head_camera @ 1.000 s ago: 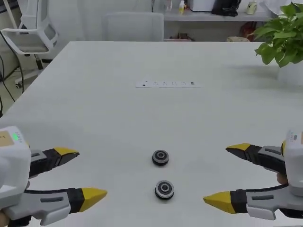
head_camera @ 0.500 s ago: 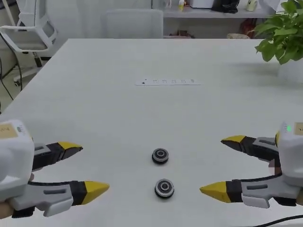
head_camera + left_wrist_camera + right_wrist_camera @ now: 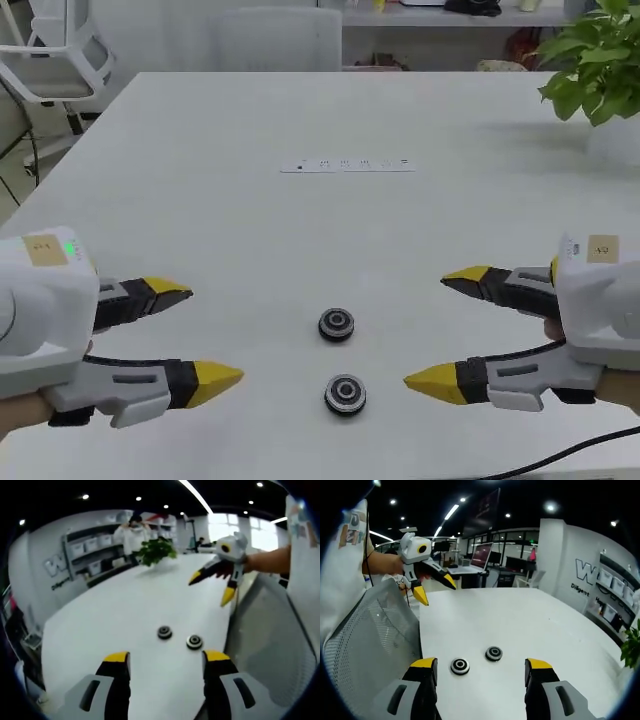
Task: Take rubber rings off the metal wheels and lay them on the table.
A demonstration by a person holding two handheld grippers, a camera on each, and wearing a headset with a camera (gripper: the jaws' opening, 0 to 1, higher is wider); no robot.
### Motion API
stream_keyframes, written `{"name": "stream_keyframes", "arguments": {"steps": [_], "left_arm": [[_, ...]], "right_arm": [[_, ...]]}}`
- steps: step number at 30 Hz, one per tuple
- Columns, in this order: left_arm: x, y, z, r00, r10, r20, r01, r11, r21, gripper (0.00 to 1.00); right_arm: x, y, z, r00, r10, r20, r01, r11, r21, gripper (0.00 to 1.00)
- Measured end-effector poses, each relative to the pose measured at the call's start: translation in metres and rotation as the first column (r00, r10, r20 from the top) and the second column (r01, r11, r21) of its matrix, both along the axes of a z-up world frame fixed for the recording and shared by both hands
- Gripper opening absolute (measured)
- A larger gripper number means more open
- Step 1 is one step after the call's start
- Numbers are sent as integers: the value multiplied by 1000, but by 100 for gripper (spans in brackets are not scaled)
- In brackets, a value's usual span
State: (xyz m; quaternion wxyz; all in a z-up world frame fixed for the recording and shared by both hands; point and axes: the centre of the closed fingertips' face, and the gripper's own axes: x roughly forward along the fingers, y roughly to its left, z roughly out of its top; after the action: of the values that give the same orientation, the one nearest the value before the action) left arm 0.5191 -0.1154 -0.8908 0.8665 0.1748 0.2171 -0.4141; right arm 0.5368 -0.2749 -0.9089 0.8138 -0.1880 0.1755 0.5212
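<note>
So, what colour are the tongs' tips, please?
Yellow tips, clearest in the head view.

- We see a wide, pale grey table (image 3: 300, 110) with a white socket strip (image 3: 345, 165) on it.
- A white office chair (image 3: 62, 55) stands beyond its far left corner, and a leafy green plant (image 3: 598, 62) sits at the far right.
- In the left gripper view, ceiling lights (image 3: 194, 495) run overhead, windows (image 3: 262, 530) glow, and wall shelves (image 3: 90, 550) line a white wall.
- In the right gripper view, a grey mesh chair back (image 3: 375, 630) stands at the table's edge.

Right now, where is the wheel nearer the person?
In the head view the nearer wheel lies on the table at bottom centre, just this side of the farther wheel, between the left hand-held gripper and the right hand-held gripper.
</note>
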Motion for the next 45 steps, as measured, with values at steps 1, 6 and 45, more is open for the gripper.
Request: {"name": "stream_keyframes", "arguments": {"steps": [1,6,45], "left_arm": [[1,-2,-1,1000,-7,1,7,1000,3,58],[8,-12,-4,999,-42,3,42,999,11,58],[19,-79,-57,964,-246,-101,249,968,18,46]], "right_arm": [[1,1,-1,1000,6,-1,-6,1000,-3,70],[3,7,-7,999,41,-1,-41,999,-20,69],[-4,42,-68,963,252,-94,-261,960,-106,53]]}}
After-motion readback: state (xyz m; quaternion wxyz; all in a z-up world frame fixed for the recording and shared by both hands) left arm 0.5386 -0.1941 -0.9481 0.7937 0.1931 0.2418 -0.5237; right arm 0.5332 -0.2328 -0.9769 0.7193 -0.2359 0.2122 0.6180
